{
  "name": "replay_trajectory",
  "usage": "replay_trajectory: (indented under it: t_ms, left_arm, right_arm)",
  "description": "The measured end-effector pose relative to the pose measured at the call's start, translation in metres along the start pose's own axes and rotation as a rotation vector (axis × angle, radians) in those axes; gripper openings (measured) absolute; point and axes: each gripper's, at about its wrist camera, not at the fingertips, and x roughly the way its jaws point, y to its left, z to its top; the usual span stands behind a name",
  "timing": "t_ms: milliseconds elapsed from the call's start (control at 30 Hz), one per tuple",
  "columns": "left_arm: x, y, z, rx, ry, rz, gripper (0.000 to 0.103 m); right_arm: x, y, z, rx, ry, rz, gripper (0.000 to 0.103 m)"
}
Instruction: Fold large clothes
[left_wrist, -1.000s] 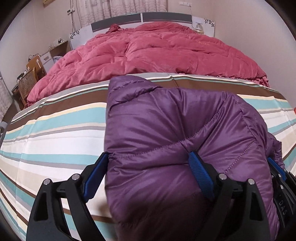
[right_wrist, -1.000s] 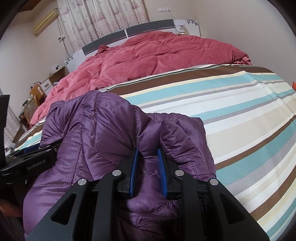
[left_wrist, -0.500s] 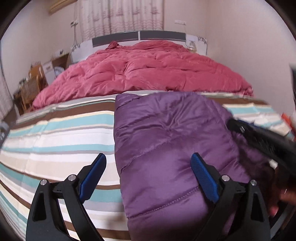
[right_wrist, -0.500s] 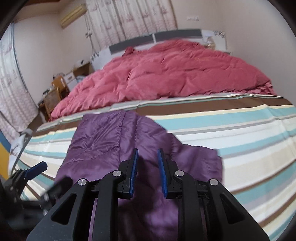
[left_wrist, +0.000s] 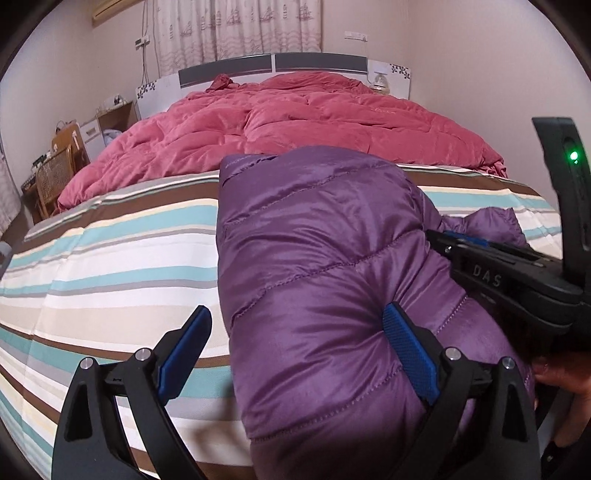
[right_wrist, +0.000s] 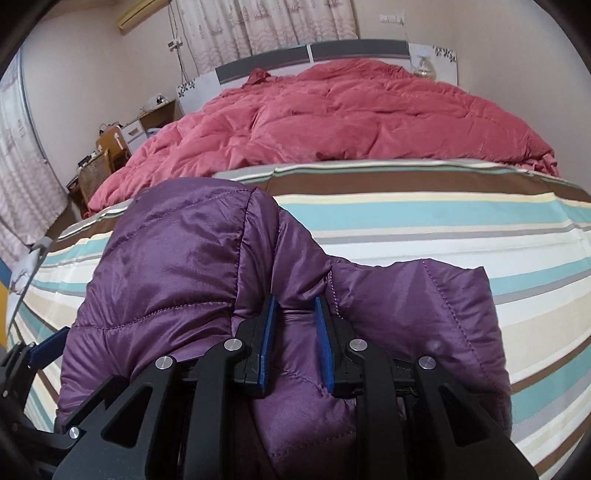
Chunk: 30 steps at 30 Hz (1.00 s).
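Note:
A purple quilted puffer jacket (left_wrist: 314, 266) lies folded in a thick bundle on the striped bed sheet (left_wrist: 110, 280). My left gripper (left_wrist: 295, 343) is open, its jaws wide apart; the right blue pad presses into the jacket's near edge, the left pad is over the sheet. My right gripper (right_wrist: 293, 328) is shut on a fold of the jacket (right_wrist: 177, 258), with fabric pinched between its blue pads. The right gripper's body also shows at the right of the left wrist view (left_wrist: 517, 273).
A red quilted duvet (left_wrist: 295, 125) covers the far half of the bed up to the headboard (left_wrist: 273, 66). A wicker chair (left_wrist: 55, 177) and a bedside cabinet stand at the left. Curtains hang behind. The wall runs along the right side.
Both grippers rose and pulled back, then came down onto the jacket again. The left stays open throughout, the right stays shut on the fabric.

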Motion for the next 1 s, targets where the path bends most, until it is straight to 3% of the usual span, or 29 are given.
replay_trajectory:
  t_ms: [267,433,600,733,1000]
  left_arm:
    - [-0.029,0.0,-0.016,0.018,-0.04,0.01,0.094]
    - [-0.022,0.003,-0.021,-0.008,-0.022,-0.014,0.094]
    - [-0.017,-0.002,-0.017,0.041,-0.018,0.005,0.097]
    - [-0.012,0.007,-0.01,-0.026,0.029,-0.024,0.099]
    - [-0.022,0.011,-0.01,-0.06,0.017,-0.032,0.101]
  right_arm:
    - [-0.062,-0.019,-0.024,0.095,-0.061,-0.047,0.021]
    - [-0.055,-0.022,-0.041,0.088,-0.04,-0.078,0.021]
    - [-0.048,-0.022,-0.051,0.072,-0.052,-0.108,0.021]
    - [-0.049,-0.021,-0.05,0.069,-0.046,-0.114,0.021]
    - [-0.077,-0.027,-0.052,0.144,-0.064,-0.066,0.021]
